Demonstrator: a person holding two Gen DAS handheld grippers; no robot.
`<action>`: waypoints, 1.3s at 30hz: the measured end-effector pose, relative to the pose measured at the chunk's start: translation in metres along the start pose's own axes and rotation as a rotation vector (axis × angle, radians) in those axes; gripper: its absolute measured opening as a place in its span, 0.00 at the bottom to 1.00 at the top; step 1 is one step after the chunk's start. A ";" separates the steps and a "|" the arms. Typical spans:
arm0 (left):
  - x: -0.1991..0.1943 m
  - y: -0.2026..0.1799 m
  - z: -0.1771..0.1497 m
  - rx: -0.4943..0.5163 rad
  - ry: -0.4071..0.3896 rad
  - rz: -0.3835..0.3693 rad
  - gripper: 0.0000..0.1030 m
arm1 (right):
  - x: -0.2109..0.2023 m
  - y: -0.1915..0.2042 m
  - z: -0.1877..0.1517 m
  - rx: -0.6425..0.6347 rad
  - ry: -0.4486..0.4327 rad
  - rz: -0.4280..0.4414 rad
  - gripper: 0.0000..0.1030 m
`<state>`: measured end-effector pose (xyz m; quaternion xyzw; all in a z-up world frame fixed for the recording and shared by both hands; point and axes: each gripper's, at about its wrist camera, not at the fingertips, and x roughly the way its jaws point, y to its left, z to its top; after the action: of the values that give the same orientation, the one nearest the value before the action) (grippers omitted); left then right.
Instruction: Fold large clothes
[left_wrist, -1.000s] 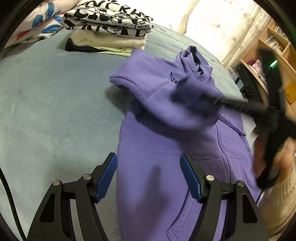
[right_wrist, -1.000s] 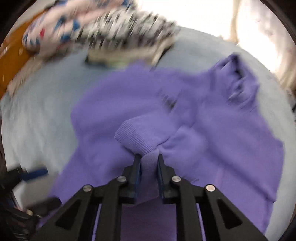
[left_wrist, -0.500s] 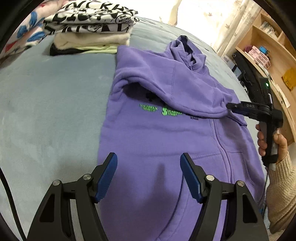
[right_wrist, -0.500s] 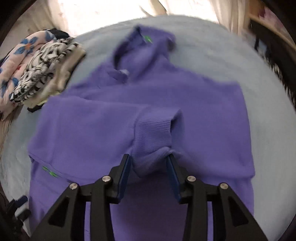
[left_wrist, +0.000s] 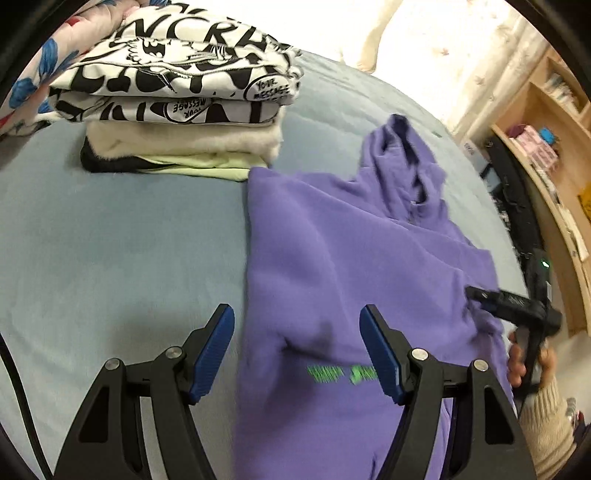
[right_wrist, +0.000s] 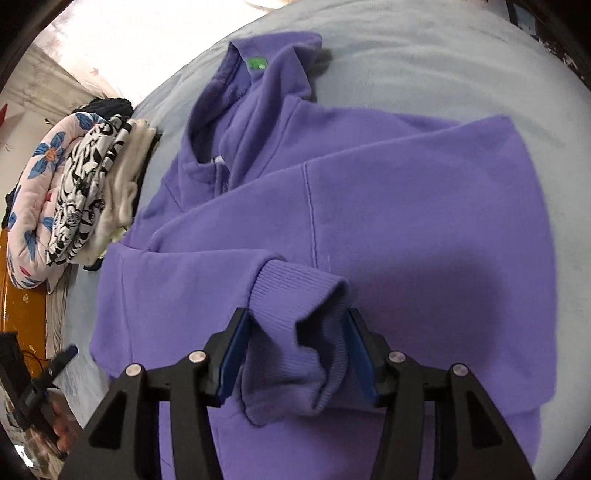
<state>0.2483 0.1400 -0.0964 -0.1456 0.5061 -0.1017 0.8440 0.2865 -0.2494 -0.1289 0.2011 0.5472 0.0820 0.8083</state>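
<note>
- Left wrist view: left gripper (left_wrist: 297, 352) spread wide, empty, over purple hoodie's (left_wrist: 351, 280) left edge on the blue bed (left_wrist: 122, 251) (folded clothes stack (left_wrist: 181, 99) beyond).
- Right wrist view: right gripper (right_wrist: 293, 356) parted, ribbed cuff (right_wrist: 295, 295) lying loose between its pads, sleeve across hoodie chest.

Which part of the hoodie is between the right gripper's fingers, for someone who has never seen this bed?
On the grey-blue bed lies a purple hoodie, hood toward the far edge. One sleeve is folded across its chest, ending between the open blue pads of the right gripper. That end is the ribbed cuff: fine vertical ribs, unlike the smooth fleece around it.
</note>
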 end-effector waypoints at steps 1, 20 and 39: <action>0.010 0.001 0.005 -0.005 0.018 0.014 0.67 | -0.001 0.004 -0.001 -0.025 -0.012 -0.010 0.53; 0.097 -0.014 0.011 0.097 -0.009 0.361 0.68 | 0.020 0.012 0.040 -0.163 -0.148 -0.453 0.15; 0.088 -0.120 0.018 0.097 -0.063 0.091 0.68 | 0.010 0.110 -0.027 -0.341 -0.114 -0.063 0.35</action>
<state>0.3025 0.0019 -0.1192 -0.0843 0.4800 -0.0831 0.8692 0.2752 -0.1400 -0.1007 0.0483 0.4847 0.1364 0.8626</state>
